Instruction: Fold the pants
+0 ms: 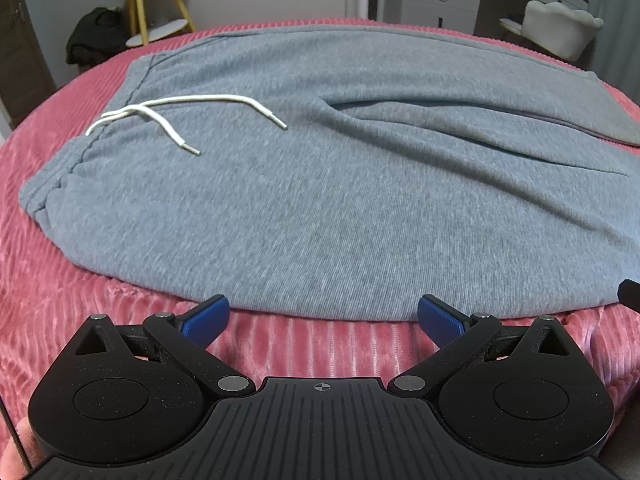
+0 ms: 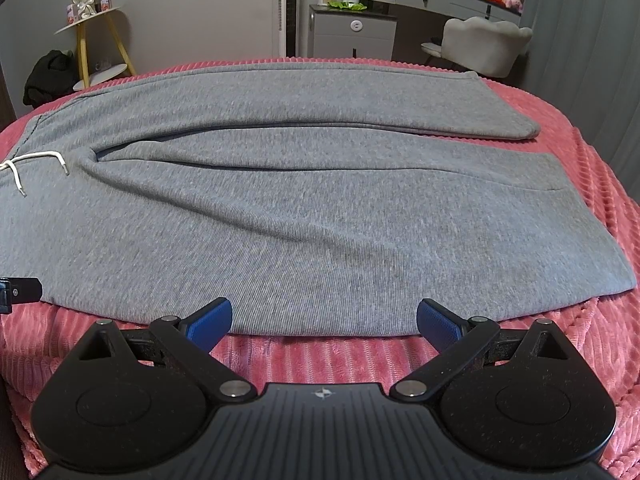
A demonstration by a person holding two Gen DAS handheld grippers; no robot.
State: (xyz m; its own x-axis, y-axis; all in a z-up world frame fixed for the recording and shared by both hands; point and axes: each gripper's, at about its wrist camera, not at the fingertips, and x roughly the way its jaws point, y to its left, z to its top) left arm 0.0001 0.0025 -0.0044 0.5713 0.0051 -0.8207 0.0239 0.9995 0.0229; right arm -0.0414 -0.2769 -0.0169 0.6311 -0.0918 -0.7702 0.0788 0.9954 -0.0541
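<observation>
Grey sweatpants (image 1: 320, 200) lie flat on a pink ribbed blanket (image 1: 300, 344), waistband to the left and legs to the right. A white drawstring (image 1: 176, 114) lies loose on the waist area. My left gripper (image 1: 323, 312) is open and empty, its blue pads at the near edge of the pants by the waist. In the right wrist view the pants (image 2: 320, 208) show both legs side by side, cuffs at the right. My right gripper (image 2: 324, 316) is open and empty at the near edge of the near leg.
The blanket (image 2: 600, 340) covers a bed whose edges curve away at left and right. Behind stand a yellow-legged side table (image 2: 96, 36), a dark bundle (image 2: 48, 76), a grey cabinet (image 2: 352, 32) and a pale chair (image 2: 484, 44). The left gripper's tip (image 2: 20, 290) shows at the left.
</observation>
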